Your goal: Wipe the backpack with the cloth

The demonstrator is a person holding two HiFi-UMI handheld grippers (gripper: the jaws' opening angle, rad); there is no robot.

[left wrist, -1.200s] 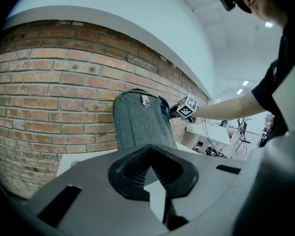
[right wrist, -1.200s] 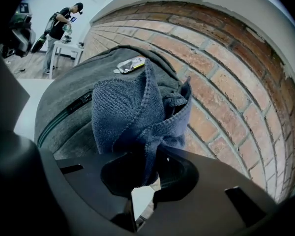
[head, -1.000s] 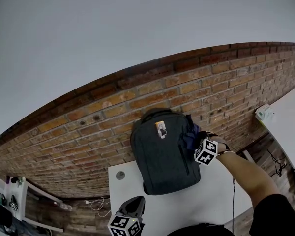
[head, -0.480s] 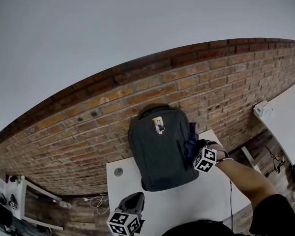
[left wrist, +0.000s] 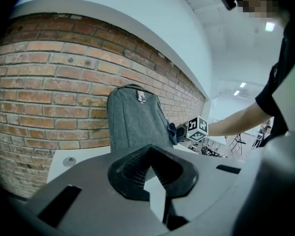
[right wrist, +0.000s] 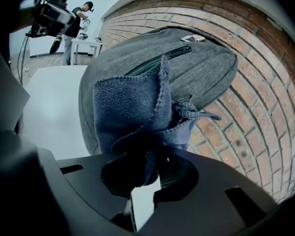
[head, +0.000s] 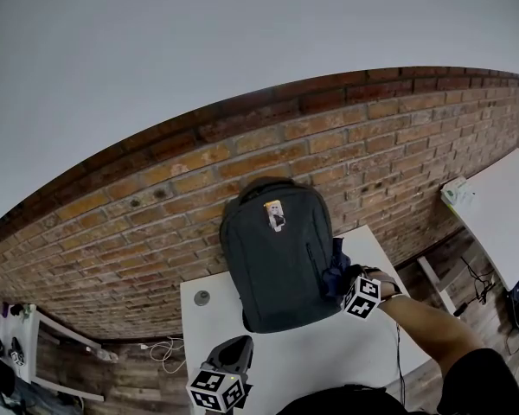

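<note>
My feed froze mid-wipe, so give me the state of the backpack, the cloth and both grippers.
backpack: upright on the table, back against the brick wall.
cloth: bunched, pressed to the backpack's side.
right gripper: shut on the cloth.
left gripper: jaws together, empty, apart from the backpack.

A white rectangular table point(head: 307, 357) stands with its far edge against a red brick wall point(head: 156, 223). A dark grey fabric backpack point(head: 277, 262) stands upright on the table at the middle of that far edge, with its back towards the bricks. Its base reaches forward over roughly half the table's depth. A small round grey disc point(head: 202, 297) is set in the tabletop near the far left corner, left of the backpack's base and apart from it.
</note>
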